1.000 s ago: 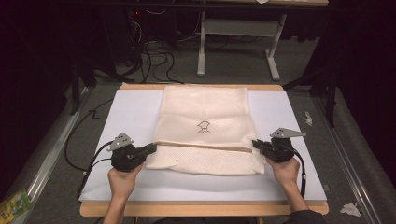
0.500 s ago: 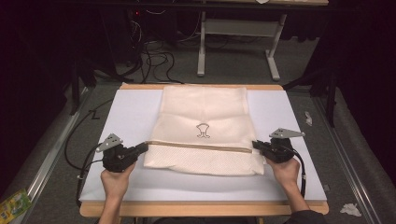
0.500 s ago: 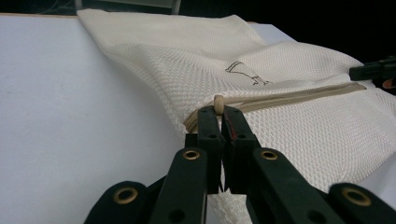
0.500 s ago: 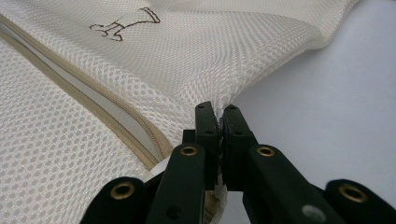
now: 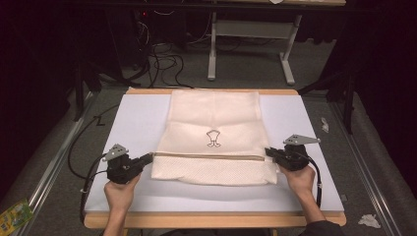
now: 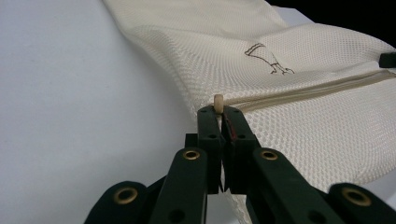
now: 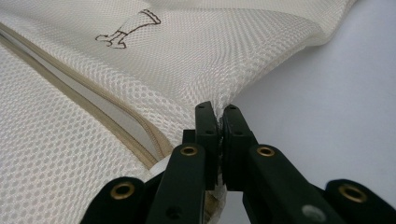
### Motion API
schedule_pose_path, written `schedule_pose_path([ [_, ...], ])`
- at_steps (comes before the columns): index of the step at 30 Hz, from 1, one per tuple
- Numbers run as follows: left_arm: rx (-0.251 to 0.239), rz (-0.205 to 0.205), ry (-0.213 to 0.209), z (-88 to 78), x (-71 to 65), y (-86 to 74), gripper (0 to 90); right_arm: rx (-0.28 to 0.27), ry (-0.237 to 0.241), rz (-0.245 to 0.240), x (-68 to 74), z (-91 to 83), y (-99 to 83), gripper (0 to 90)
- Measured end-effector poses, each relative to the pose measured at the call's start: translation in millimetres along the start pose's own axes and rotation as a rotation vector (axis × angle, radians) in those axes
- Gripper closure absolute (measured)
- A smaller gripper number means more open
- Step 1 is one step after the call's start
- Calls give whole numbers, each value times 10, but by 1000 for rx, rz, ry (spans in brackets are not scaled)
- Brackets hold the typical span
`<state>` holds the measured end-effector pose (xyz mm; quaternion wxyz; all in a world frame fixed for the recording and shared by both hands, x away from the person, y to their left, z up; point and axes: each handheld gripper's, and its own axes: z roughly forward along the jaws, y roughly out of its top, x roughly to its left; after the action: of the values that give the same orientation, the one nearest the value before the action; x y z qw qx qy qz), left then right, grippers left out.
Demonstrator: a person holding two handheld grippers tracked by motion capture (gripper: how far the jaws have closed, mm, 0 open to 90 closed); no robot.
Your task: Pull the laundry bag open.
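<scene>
A cream mesh bag (image 5: 216, 110) with a small dark printed figure (image 5: 213, 138) lies flat on the white board (image 5: 130, 123). A beige zipper (image 5: 209, 156) runs across its near part. My left gripper (image 5: 147, 158) is at the zipper's left end, shut on the small beige zipper pull (image 6: 218, 101), which pokes out above the tips of the left gripper (image 6: 219, 113). My right gripper (image 5: 268, 151) is at the bag's right edge. In the right gripper view, the right gripper (image 7: 217, 113) is shut on the mesh edge beside the zipper (image 7: 93, 107).
The board rests on a wooden table (image 5: 211, 220). Beyond it stand a metal table frame (image 5: 251, 34) and floor cables (image 5: 162, 54). Crumpled paper (image 5: 368, 220) lies at the right, and a green packet (image 5: 14, 214) at the lower left.
My left gripper has moved to the left and slightly toward the near edge, still shut at the zipper's left end. The right gripper has stayed in place.
</scene>
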<state>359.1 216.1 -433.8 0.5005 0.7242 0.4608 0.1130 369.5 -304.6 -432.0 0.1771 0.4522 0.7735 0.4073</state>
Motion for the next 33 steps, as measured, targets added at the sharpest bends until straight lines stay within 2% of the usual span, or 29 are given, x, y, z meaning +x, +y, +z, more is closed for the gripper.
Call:
schedule_pose_path([
  [5,-7,-5,-12,-22,7,-16,873,-1,-1,-3,14,3,10,884],
  [7,0,8,-9,-44,-2,-16,873,0,3,-1,22,-3,13,883],
  [9,15,54,10,-41,-32,-31,872,6,1,-10,31,5,6,882],
  [12,29,76,14,-21,-66,-47,872,5,-2,-10,15,16,-16,881],
  [14,31,70,12,-5,-61,-46,872,6,5,9,-7,21,-36,879],
  [17,30,67,12,3,-59,-56,872,11,8,10,-15,37,-62,877],
  [20,58,66,18,37,-67,-91,871,29,7,28,-14,53,-89,872],
  [27,81,80,34,50,-72,-135,871,42,15,29,-23,94,-96,866],
  [30,86,74,33,75,-60,-193,870,52,7,6,0,107,-112,861],
  [33,91,70,22,112,-47,-237,869,29,-4,10,-12,98,-145,860],
])
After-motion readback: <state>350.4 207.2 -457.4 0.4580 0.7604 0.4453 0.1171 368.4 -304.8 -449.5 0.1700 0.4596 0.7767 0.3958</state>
